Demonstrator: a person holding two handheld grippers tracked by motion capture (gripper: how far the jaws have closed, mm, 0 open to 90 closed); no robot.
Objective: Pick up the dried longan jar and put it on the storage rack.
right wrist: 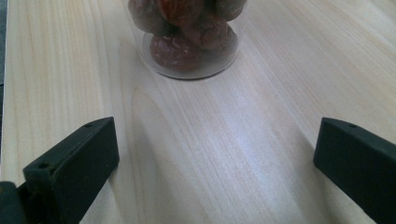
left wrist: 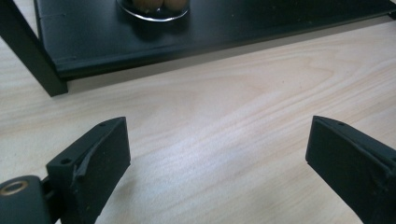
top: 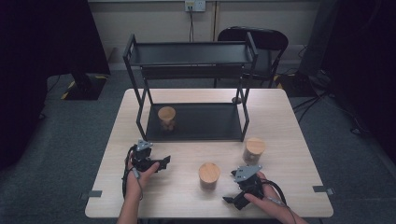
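Right gripper (top: 233, 198) sits at the near right of the table (top: 289, 116), jaws wide apart, nothing between them. It points left toward the middle jar (top: 209, 175), the nearest one, near the table's front edge. Left gripper (top: 163, 162) rests at the near left, jaws also spread and empty, aimed at the black shelf (top: 191, 122).

Judged step: reach for the middle jar with the right gripper, likely to move it onto the shelf, where one jar (top: 166, 117) already stands on the lower board at its left. A third jar (top: 254, 150) stands farther right, just off the shelf's front corner.

To do it well: keep the jaws level and wide, slide in until the glass sits centred between them, close on the glass body below the wooden lid, not on the lid. Glass is slick and round, so squeeze squarely across the widest part. Lift straight up before moving; the shelf post is close on the way in.

The right gripper view shows the jar's contents (right wrist: 187, 32), reddish-brown wrinkled fruits like dates, seen through clear glass; the high view gives lid and outline, no such detail. The left gripper view shows the shelf jar's glass base (left wrist: 153, 8) on the lower board and the near post's foot (left wrist: 32, 56). The high view alone gives the layout of all three jars and both hands.
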